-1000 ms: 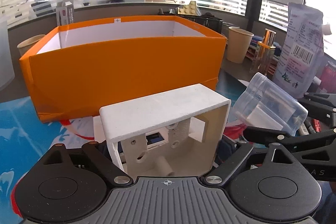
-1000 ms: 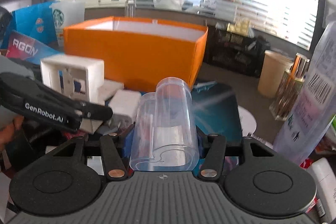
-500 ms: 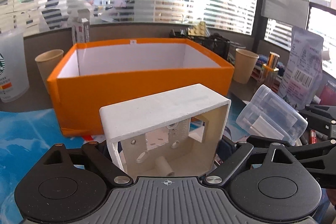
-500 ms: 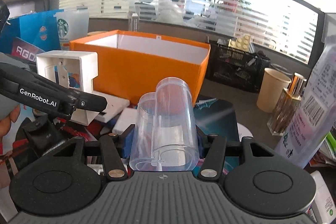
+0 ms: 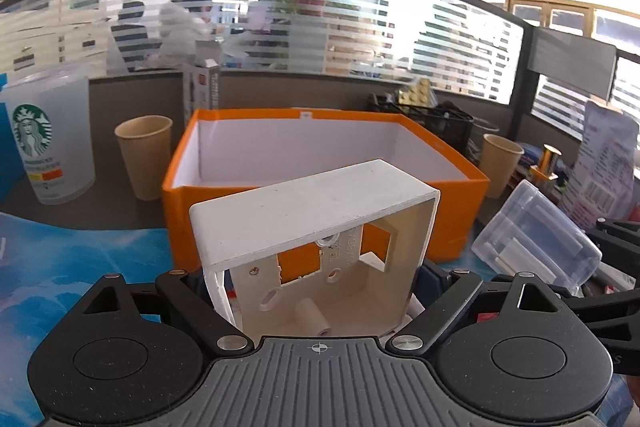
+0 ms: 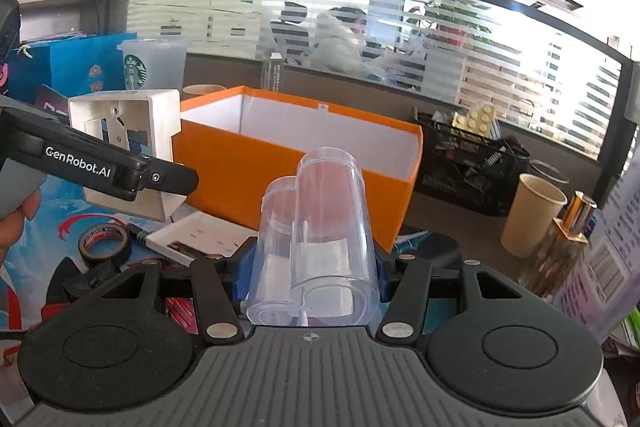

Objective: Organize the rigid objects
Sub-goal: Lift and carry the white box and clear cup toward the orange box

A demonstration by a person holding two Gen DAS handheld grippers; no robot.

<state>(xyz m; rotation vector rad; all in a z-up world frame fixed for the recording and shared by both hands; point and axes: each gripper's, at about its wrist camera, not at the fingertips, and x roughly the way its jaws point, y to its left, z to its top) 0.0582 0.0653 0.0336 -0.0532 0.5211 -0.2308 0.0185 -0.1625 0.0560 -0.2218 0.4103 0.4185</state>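
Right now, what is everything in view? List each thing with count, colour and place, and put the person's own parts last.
Storage box: 1, orange, white inside, centre.
Junction box: 1, white, held.
Plastic container: 1, clear, held.
Paper cups: 2, tan, flanking the storage box.
Starbucks cup: 1, frosted, far left.
Tape roll: 1, black, on the mat.
Mesh basket: 1, black, right.
Left gripper: grips the junction box.
Right gripper: grips the plastic container.
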